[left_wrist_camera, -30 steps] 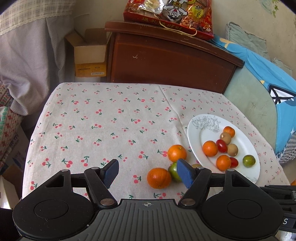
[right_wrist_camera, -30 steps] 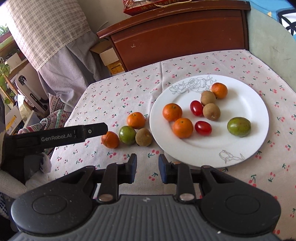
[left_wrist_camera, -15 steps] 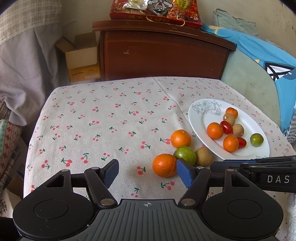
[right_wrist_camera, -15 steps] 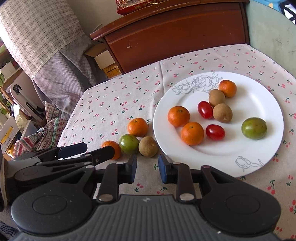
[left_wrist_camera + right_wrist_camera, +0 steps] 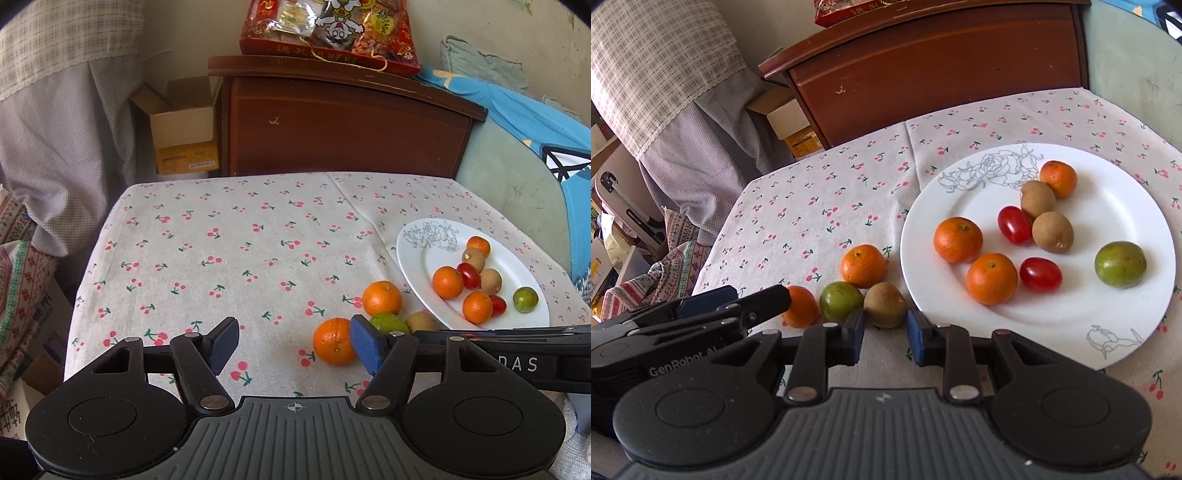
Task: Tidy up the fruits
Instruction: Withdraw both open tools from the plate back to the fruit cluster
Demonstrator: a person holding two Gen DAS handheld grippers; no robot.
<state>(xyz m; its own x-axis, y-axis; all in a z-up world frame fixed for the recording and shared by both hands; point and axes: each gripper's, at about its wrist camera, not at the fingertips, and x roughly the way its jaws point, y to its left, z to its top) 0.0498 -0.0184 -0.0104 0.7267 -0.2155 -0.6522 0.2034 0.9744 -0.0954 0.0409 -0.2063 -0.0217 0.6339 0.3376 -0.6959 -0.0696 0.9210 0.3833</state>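
Four fruits lie loose on the worktop [image 5: 229, 236] at lower centre of the right wrist view: a brown kiwi-like fruit [image 5: 885, 305], a green fruit [image 5: 840, 300], a near orange [image 5: 800, 306] and a far orange [image 5: 863, 266]. They sit clustered, just beside the left rim of the white plate [image 5: 1115, 325]; we cannot tell which of them touch.

On the plate we count eight pieces: three oranges, two brown fruits, two red tomatoes, one green fruit at far right. We judge the plate to be the collecting place, with roughly two thirds of the sorting done.

Our right tool [image 5: 885, 335] stands with its jaws parted to about the width of the brown fruit, empty, blue pads low to the cloth and lined up on that fruit. Probably this is the next pick, since it lies nearest the rim.

Our left tool [image 5: 293, 343] gapes wide and holds nothing. In the left wrist view its right pad [image 5: 364, 347] sits close beside the near orange [image 5: 334, 341], whether touching we cannot tell. The wide gap suits an orange that size.

Risk as we judge it: round fruit rolls, and both tools crowd one small cluster, so a nudge could scatter neighbours.
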